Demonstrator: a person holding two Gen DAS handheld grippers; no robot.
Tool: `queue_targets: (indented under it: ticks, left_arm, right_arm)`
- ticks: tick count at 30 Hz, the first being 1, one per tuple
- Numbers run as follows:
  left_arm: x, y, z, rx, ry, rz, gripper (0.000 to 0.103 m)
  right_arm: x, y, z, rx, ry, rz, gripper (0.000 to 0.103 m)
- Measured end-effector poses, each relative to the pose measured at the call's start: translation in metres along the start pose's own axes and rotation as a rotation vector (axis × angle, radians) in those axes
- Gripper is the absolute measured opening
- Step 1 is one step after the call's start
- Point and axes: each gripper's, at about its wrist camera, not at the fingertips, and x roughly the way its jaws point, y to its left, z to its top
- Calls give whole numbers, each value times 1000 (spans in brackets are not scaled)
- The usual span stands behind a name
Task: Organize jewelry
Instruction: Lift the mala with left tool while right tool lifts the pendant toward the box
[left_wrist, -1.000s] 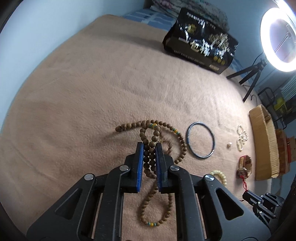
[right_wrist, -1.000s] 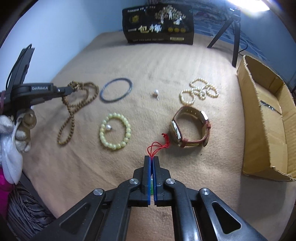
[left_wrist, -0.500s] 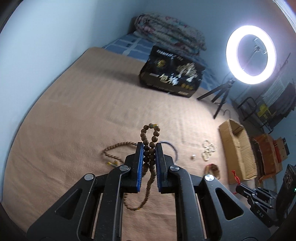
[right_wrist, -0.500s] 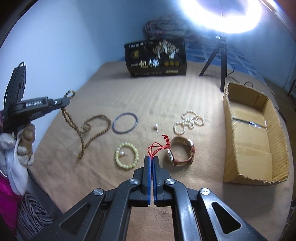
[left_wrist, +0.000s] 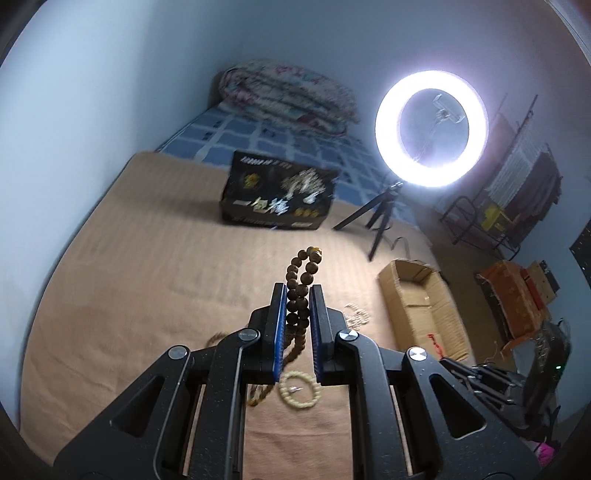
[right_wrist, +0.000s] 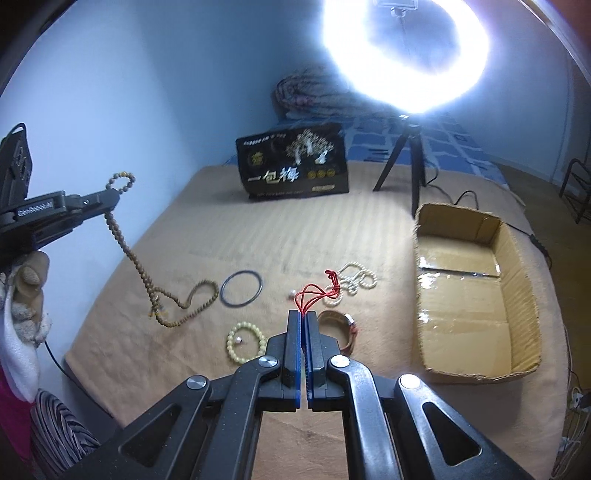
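Note:
My left gripper (left_wrist: 297, 291) is shut on a long brown bead necklace (left_wrist: 302, 273) and holds it high over the tan blanket. In the right wrist view the left gripper (right_wrist: 114, 195) is at the far left, the necklace (right_wrist: 142, 266) hangs from it and its tail lies on the blanket. My right gripper (right_wrist: 303, 314) is shut on a red cord (right_wrist: 314, 291) and is raised. An open cardboard box (right_wrist: 476, 291) lies at the right. A dark bangle (right_wrist: 242, 288), a pale green bead bracelet (right_wrist: 246, 341), a pearl strand (right_wrist: 354, 280) and a brown watch (right_wrist: 341, 326) lie on the blanket.
A black printed box (right_wrist: 293, 166) stands at the far end of the blanket (right_wrist: 258, 229). A ring light on a tripod (right_wrist: 406, 48) stands beside it. A folded quilt (left_wrist: 288, 96) lies behind. A small pearl piece (right_wrist: 291, 294) lies near the bangle.
Both grippers rose well above the blanket. The left lifted most of the brown necklace off the blanket; only its tail still rests there. The right lifted the red cord.

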Motion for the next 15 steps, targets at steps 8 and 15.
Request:
queue_targets:
  ticks: [8, 15]
  left_arm:
    - [-21, -54, 37, 75, -69, -45, 10]
    - [-26, -100, 64, 119, -98, -105, 10]
  right_arm:
    - [-26, -28, 15, 50, -69, -39, 0]
    - [-44, -51, 20, 82, -111, -82, 0]
